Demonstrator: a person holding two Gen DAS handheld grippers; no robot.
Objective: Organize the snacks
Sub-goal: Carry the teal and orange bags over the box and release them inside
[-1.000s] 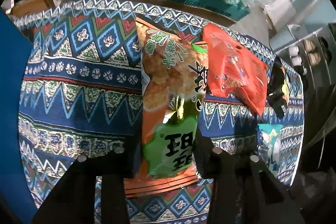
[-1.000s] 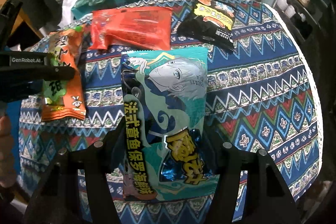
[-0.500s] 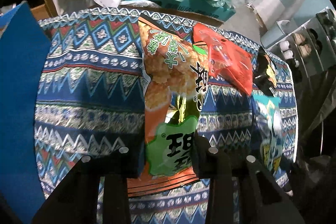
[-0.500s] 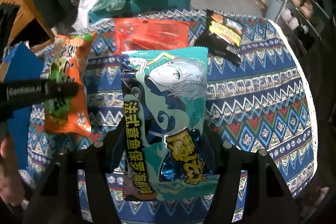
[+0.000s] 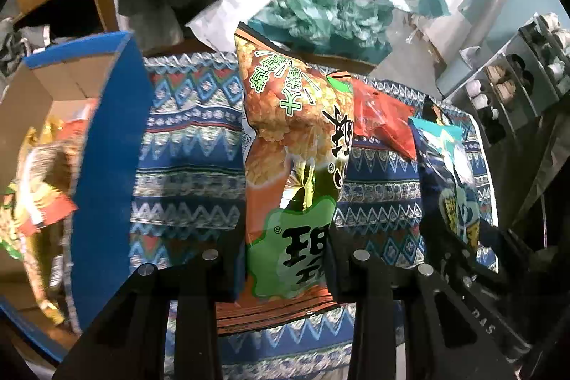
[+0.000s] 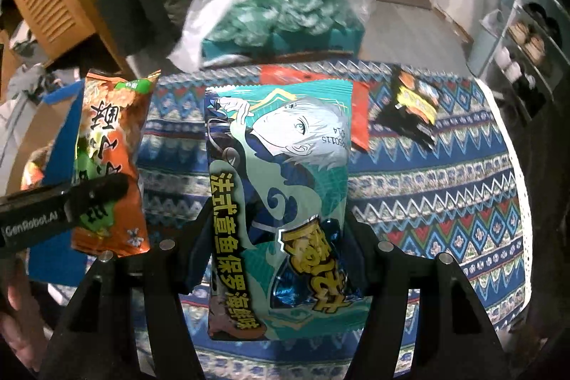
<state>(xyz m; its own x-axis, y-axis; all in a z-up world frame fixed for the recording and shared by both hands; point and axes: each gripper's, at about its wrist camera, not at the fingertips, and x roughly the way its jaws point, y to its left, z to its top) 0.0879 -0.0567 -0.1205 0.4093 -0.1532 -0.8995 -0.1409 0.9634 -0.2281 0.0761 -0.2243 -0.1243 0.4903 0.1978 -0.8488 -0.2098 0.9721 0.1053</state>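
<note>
My left gripper (image 5: 286, 259) is shut on an orange and green snack bag (image 5: 292, 166), lifted above the patterned tablecloth (image 5: 185, 145). In the right wrist view that orange bag (image 6: 107, 159) hangs at the left with the left gripper (image 6: 96, 194) clamped on it. My right gripper (image 6: 276, 248) is shut on a teal snack bag with a cartoon figure (image 6: 281, 187), also raised off the table; the same teal bag (image 5: 449, 180) shows at the right of the left wrist view. A red bag (image 6: 359, 116) and a black bag (image 6: 409, 109) lie on the cloth behind.
A blue cardboard box (image 5: 103, 145) stands open at the table's left, with several snack packs (image 5: 35, 187) inside. Beyond the table are a teal box with green plastic (image 6: 281, 20) and white bags. A shoe rack (image 6: 527, 48) stands at the right. A hand (image 6: 14, 319) holds the left gripper.
Both grippers have risen with their bags and shifted left; the blue box and the packs in it have come into the left wrist view. The table looks farther below.
</note>
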